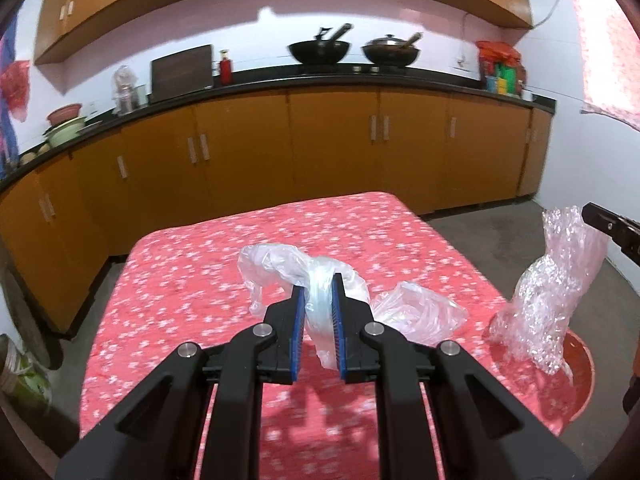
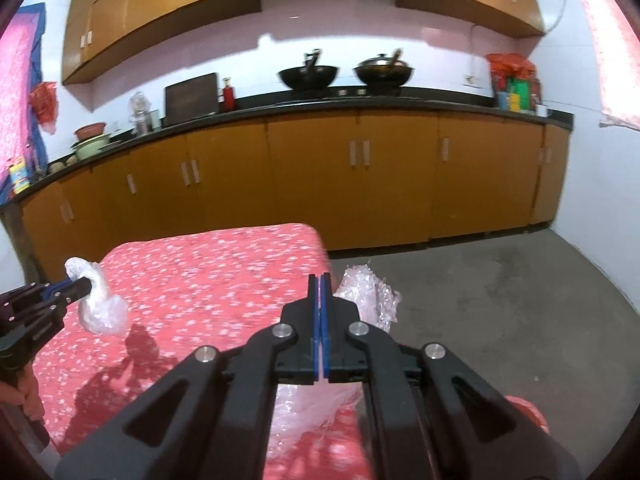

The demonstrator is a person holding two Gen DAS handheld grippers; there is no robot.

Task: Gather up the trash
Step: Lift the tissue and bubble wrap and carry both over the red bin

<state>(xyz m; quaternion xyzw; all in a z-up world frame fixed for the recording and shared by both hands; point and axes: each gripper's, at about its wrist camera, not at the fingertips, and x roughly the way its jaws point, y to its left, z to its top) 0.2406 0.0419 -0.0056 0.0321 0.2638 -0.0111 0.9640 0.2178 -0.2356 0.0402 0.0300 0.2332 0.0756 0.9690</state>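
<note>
My left gripper [image 1: 319,294] is shut on a crumpled clear plastic bag [image 1: 280,264], held just above the table; the bag hangs down between the blue pads. A second clear plastic bag [image 1: 416,312] lies on the cloth just right of it. At the right edge my right gripper [image 1: 600,222] holds a sheet of bubble wrap [image 1: 552,288] that hangs down into a red basin [image 1: 586,364]. In the right wrist view the right gripper [image 2: 320,280] has its pads together, with bubble wrap [image 2: 368,296] bunched behind and below them. The left gripper [image 2: 76,286] and its bag [image 2: 100,308] are at the left.
The table [image 1: 192,280] has a red flowered cloth. Orange cabinets [image 1: 332,140] under a black counter [image 1: 280,80] run behind it, with two woks, a bottle and bowls on top. Grey floor [image 2: 500,300] lies to the right. A hand [image 2: 24,396] grips the left tool.
</note>
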